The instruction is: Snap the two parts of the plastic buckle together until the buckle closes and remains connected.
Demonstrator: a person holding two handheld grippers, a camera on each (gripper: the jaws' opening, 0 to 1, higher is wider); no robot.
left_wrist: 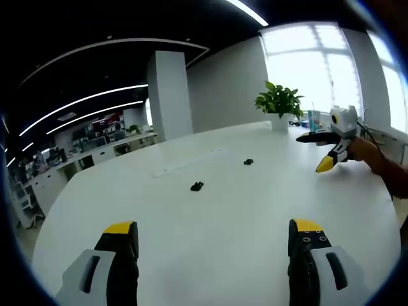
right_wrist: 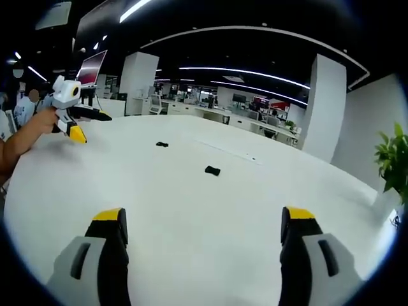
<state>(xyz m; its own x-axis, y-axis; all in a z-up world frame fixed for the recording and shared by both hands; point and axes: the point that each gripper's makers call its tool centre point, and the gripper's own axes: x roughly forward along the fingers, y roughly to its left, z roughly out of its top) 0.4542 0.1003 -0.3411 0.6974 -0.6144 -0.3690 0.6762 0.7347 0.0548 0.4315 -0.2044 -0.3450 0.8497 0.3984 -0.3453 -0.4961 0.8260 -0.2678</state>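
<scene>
both buckle pieces lie loose on the white tabletop (left_wrist: pixel 210 217), well apart from each other and untouched. in the left gripper view, the left tool (left_wrist: pixel 213 233) is spread wide with nothing between its jaws; the nearer buckle piece (left_wrist: pixel 197 186) sits ahead of it, roughly on its centre line and a little toward its left jaw, and the farther buckle piece (left_wrist: pixel 248 162) lies beyond that, off toward its right jaw. each is a small dark lump; the long axis seems to run across the tool's line of sight, but the pieces are too small to tell which end is which.

in the right gripper view, the right tool (right_wrist: pixel 203 223) is also wide apart and empty. the nearer piece (right_wrist: pixel 212 170) there lies ahead, close to its centre line, and the other (right_wrist: pixel 162 144) is farther off toward its left jaw.

each tool appears in the other's view, held by a hand (left_wrist: pixel 364 150) above the tabletop's far edge, clear of both pieces. a potted plant (left_wrist: pixel 279 102) stands behind the right tool.
</scene>
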